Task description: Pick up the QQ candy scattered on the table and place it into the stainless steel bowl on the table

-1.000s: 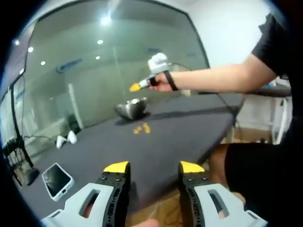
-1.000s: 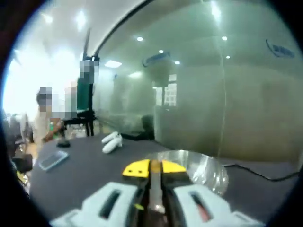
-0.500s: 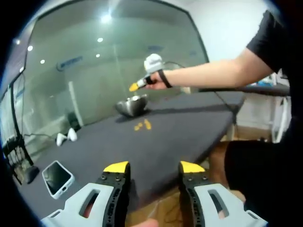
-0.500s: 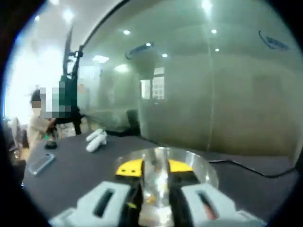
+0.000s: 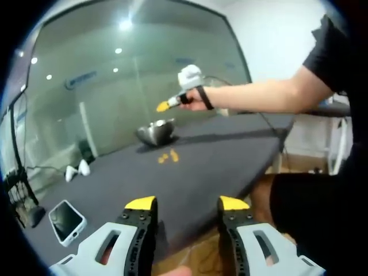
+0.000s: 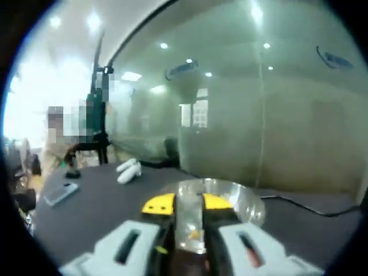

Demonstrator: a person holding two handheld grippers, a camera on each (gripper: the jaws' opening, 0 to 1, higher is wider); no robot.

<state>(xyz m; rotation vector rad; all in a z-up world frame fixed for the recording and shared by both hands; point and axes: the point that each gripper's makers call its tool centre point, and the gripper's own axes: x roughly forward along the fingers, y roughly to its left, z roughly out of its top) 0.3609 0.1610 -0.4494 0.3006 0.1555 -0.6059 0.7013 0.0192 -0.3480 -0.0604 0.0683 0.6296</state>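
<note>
Reading left to right:
Smartphone (image 5: 65, 221): flat on dark table (image 5: 230, 155).
Left gripper (image 5: 187, 202): jaws spread, nothing held.
QQ candies (image 5: 168, 156): scattered just beside stainless steel bowl (image 5: 155, 132).
Right gripper (image 6: 187, 202): released, jaws slightly parted above bowl.
</note>
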